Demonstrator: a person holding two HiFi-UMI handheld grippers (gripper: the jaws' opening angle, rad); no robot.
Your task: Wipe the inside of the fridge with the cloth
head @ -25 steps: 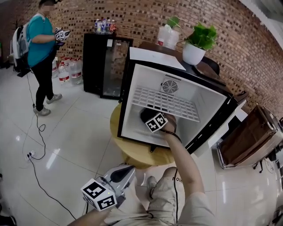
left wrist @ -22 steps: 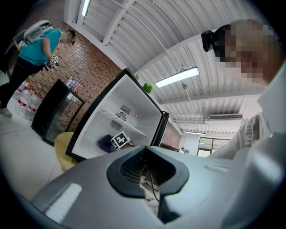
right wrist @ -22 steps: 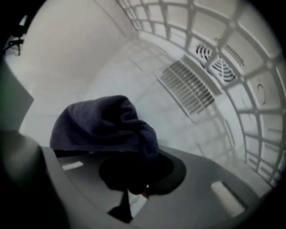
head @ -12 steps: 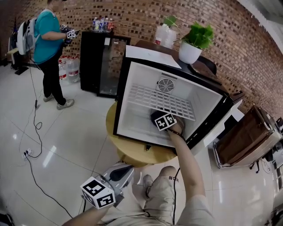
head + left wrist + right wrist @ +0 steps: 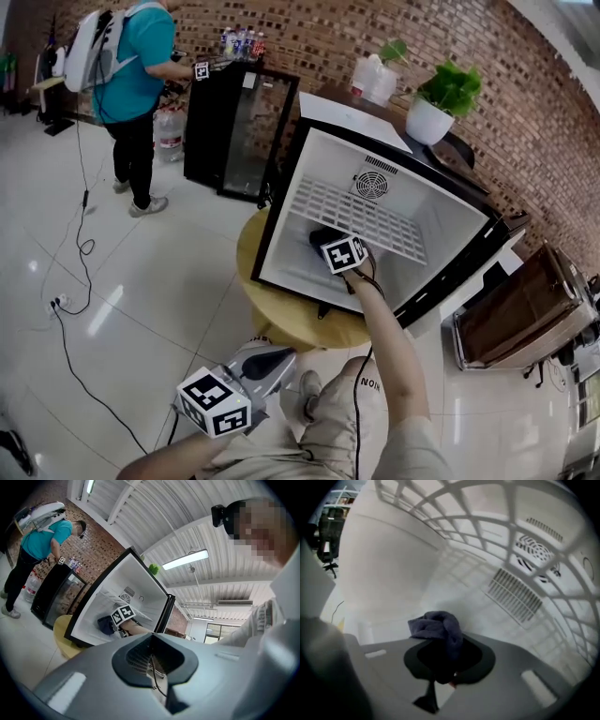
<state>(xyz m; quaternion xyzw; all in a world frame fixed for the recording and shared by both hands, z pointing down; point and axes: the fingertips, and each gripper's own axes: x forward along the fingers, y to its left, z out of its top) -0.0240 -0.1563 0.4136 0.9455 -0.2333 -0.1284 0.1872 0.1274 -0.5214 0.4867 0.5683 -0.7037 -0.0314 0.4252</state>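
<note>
The small fridge (image 5: 281,202) stands open on a round yellow table (image 5: 281,323), its white inside facing me. My right gripper (image 5: 330,246) reaches in under the wire shelf (image 5: 361,217), low over the fridge floor. It is shut on a dark blue cloth (image 5: 438,627), which bunches out ahead of the jaws in the right gripper view. The same cloth (image 5: 319,237) shows just left of the gripper's marker cube. My left gripper (image 5: 272,361) hangs shut with nothing in it, low in front of the table and away from the fridge.
A fan grille (image 5: 371,185) and a slotted vent (image 5: 515,595) sit on the fridge's back wall. The fridge door (image 5: 469,272) stands open at right. A black glass-door cabinet (image 5: 234,131) stands behind at left, with a person in a teal shirt (image 5: 141,56) beside it. A cable (image 5: 75,281) trails on the floor.
My right gripper slid the cloth to the right across the fridge floor, then back a little to the left. The left gripper kept still. The person in teal walked toward the black cabinet.
</note>
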